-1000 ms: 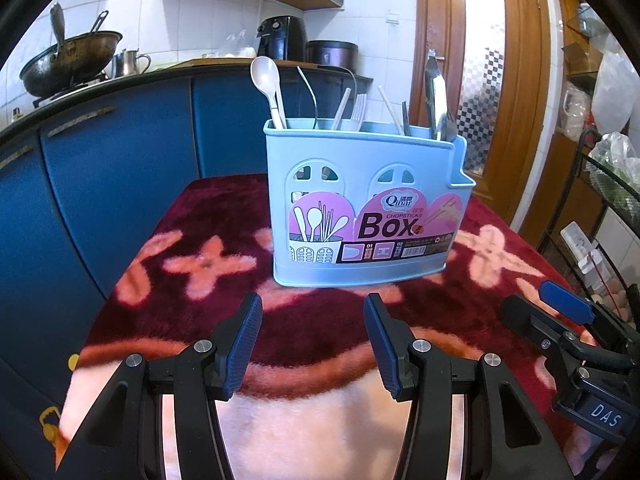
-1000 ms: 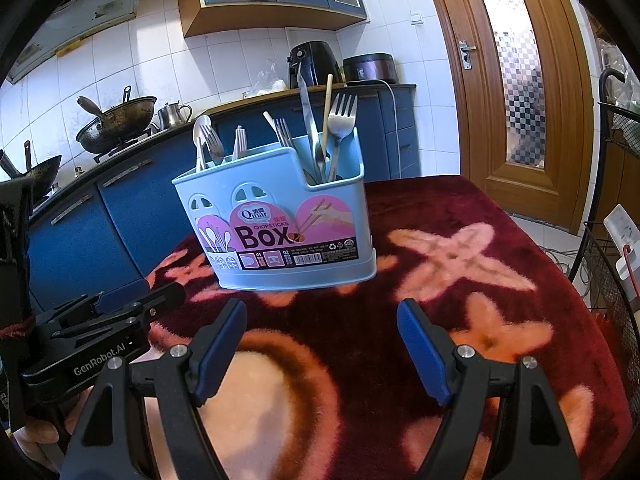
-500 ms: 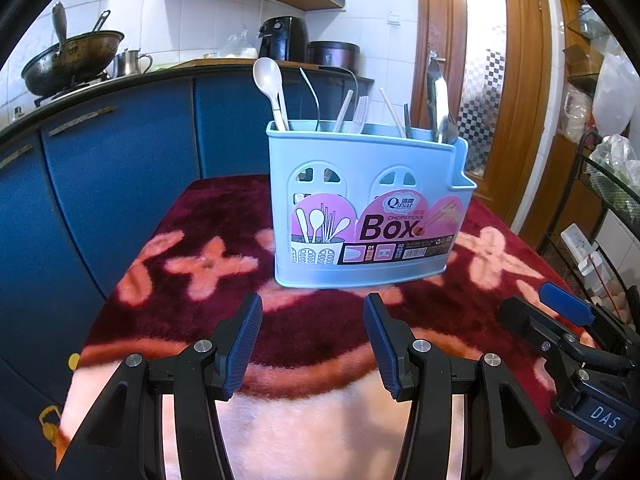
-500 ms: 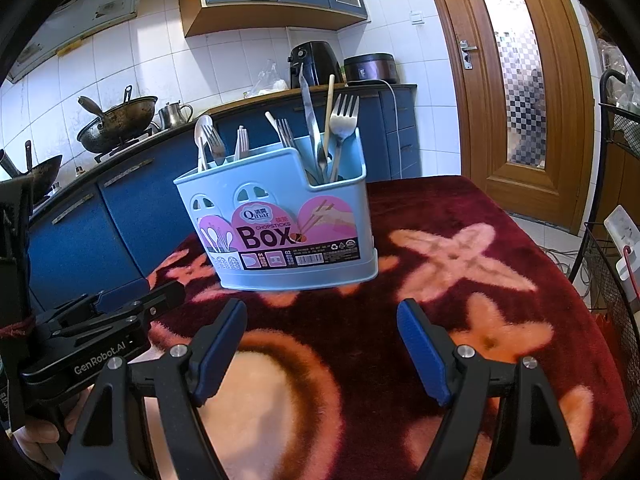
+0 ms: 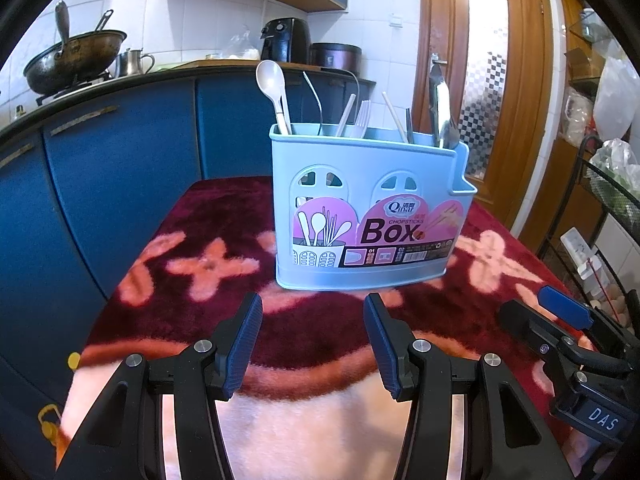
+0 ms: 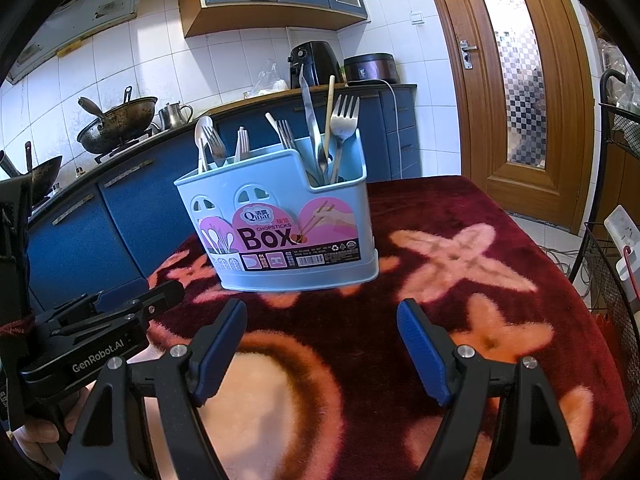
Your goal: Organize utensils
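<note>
A light blue utensil box (image 5: 360,208) (image 6: 280,216) stands upright on the dark red flowered cloth (image 5: 208,320). In it stand a white spoon (image 5: 272,88), forks (image 6: 344,120), chopsticks (image 6: 329,112) and metal tongs (image 5: 438,108). My left gripper (image 5: 312,340) hovers in front of the box, open, nothing between its blue pads. My right gripper (image 6: 320,344) hangs open too, wider, just short of the box and empty. Each gripper shows at the edge of the other's view: the right gripper (image 5: 560,320) and the left gripper (image 6: 120,312).
Blue kitchen cabinets (image 5: 100,168) run behind the table, with a wok (image 5: 72,60) and kettle on the counter. A wooden door (image 6: 520,80) is at the back right. A wire rack (image 6: 612,272) stands off the table's right edge.
</note>
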The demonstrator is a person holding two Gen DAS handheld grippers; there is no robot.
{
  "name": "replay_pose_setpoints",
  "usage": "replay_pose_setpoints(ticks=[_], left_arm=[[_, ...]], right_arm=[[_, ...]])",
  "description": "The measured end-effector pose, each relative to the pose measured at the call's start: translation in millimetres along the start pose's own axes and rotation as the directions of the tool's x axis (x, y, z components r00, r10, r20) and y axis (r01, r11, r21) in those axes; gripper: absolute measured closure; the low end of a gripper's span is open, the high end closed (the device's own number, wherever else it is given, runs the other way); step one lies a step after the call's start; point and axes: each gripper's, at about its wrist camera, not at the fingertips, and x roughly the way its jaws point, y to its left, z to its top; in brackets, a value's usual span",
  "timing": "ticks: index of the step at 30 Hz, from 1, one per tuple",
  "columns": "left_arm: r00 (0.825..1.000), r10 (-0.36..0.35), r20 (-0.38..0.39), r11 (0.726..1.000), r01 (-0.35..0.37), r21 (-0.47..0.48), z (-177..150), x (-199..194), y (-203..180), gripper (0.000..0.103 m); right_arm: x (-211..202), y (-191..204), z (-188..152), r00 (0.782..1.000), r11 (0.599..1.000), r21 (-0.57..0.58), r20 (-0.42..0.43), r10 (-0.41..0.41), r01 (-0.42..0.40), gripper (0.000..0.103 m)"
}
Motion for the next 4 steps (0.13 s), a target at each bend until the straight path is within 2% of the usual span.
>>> replay_pose_setpoints(ticks=[4], left_arm=[[1.0,-0.001,-0.001,1.0,0.001,-0.004,0.6,-0.4,-0.5,0.049]], right_arm=[[0.3,0.7,0.5,1.0,1.0,-0.002,-0.001,-0.001,0.001,0.023]])
